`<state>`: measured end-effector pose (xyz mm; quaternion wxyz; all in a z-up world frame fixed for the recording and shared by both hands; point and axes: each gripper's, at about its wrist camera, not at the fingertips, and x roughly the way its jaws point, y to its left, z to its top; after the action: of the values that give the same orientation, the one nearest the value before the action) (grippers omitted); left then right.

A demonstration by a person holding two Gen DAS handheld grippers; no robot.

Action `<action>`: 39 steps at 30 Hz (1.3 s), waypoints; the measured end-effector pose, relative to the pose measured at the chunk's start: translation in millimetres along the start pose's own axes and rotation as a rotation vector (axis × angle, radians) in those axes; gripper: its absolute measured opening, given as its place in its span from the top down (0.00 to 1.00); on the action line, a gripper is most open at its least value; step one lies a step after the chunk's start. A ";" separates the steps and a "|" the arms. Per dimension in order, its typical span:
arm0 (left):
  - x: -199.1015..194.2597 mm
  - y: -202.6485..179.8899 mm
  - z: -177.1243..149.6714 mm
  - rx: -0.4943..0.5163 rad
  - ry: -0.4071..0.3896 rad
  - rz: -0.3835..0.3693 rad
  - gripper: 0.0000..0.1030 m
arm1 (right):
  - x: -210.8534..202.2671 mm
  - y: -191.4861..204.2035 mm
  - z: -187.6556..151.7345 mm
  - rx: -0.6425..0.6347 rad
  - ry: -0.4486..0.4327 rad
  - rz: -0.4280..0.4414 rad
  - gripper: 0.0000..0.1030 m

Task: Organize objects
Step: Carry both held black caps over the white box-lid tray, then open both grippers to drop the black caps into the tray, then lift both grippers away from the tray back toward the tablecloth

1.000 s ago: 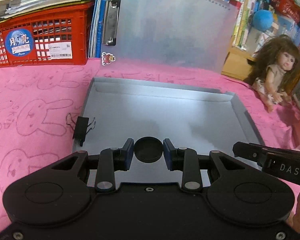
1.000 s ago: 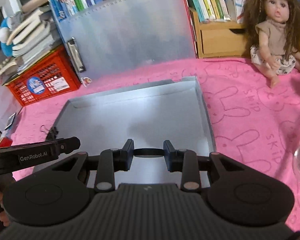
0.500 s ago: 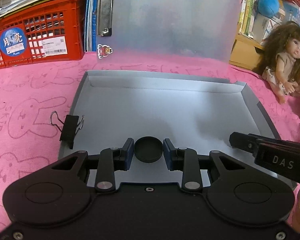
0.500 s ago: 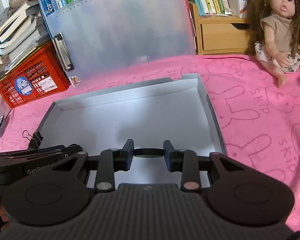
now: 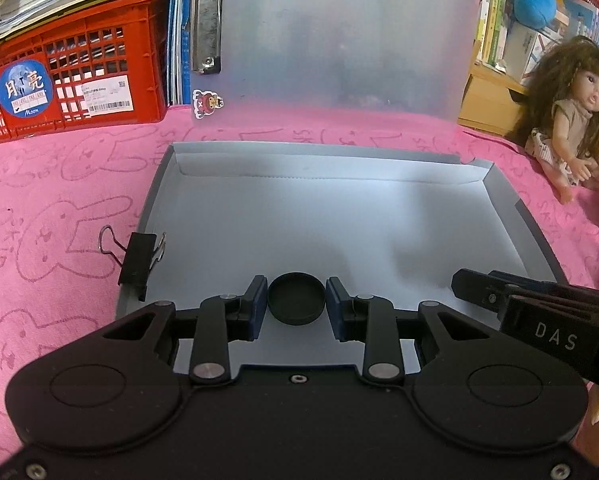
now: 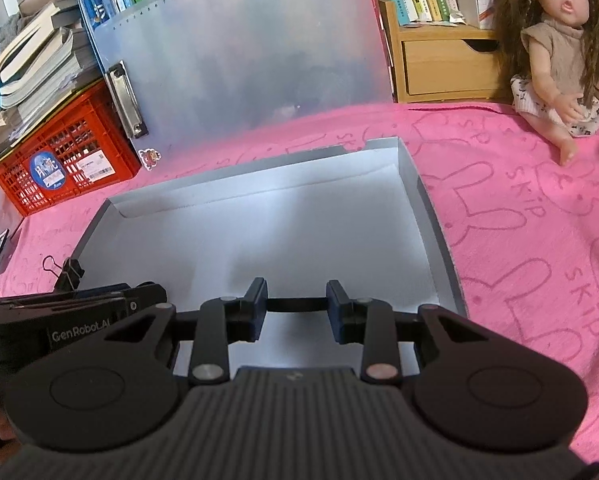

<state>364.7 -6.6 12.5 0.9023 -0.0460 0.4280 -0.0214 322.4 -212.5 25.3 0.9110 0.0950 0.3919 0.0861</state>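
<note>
A shallow grey cardboard tray (image 5: 511, 208) (image 6: 423, 196) lies on the pink rabbit-print cloth. My left gripper (image 5: 296, 304) is shut on a round black cap (image 5: 296, 298), held over the tray's near edge. My right gripper (image 6: 296, 304) is shut on a flat black disc (image 6: 295, 304) seen edge-on, also over the tray's near part. A black binder clip (image 5: 137, 258) (image 6: 69, 272) is clipped on the tray's left rim. Each gripper's body shows in the other's view: the right one (image 5: 539, 316), the left one (image 6: 67, 320).
A translucent clipboard (image 5: 331, 32) (image 6: 251, 60) leans upright behind the tray. A red crate (image 5: 75, 76) (image 6: 67, 148) with books stands at the back left. A doll (image 5: 567, 120) (image 6: 559, 60) sits at the right by a wooden drawer unit (image 6: 439, 64).
Both grippers have pulled back and risen slightly over the tray; the tray and the clip sit further up in view. Each grip is unchanged.
</note>
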 end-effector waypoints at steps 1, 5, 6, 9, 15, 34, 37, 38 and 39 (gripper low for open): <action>0.0 -0.3 0.0 0.001 0.000 0.000 0.71 | 0.0 0.4 0.1 -0.002 0.001 -0.001 0.65; -0.1 -0.9 -0.1 0.002 0.000 0.001 0.71 | -0.5 0.5 1.2 -0.012 0.010 -0.002 0.65; -0.1 -0.9 0.0 0.002 0.000 0.001 0.71 | -0.5 0.6 1.4 -0.013 0.012 -0.004 0.65; 0.1 -1.5 0.2 0.003 0.000 0.004 0.71 | -0.5 2.4 1.9 -0.021 0.017 -0.012 0.64; 0.7 -2.1 1.5 0.003 0.003 0.010 0.70 | -0.7 4.3 1.8 -0.030 0.019 -0.020 0.60; -25.1 -0.8 4.6 0.036 -0.071 0.039 0.50 | -33.6 -2.3 8.9 -0.026 -0.046 0.006 0.36; -35.9 -1.6 3.7 0.050 -0.094 0.042 0.46 | -42.9 -1.1 9.2 -0.033 -0.064 0.013 0.34; -39.8 -2.3 3.3 0.057 -0.101 0.044 0.45 | -46.6 0.2 9.2 -0.039 -0.071 0.013 0.34; -43.5 -3.0 2.9 0.063 -0.107 0.045 0.43 | -50.1 1.1 8.9 -0.046 -0.078 0.014 0.33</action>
<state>339.4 -6.0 48.1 0.9252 -0.0090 0.3792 -0.0118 294.9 -224.0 66.6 0.9270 0.0800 0.3533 0.0976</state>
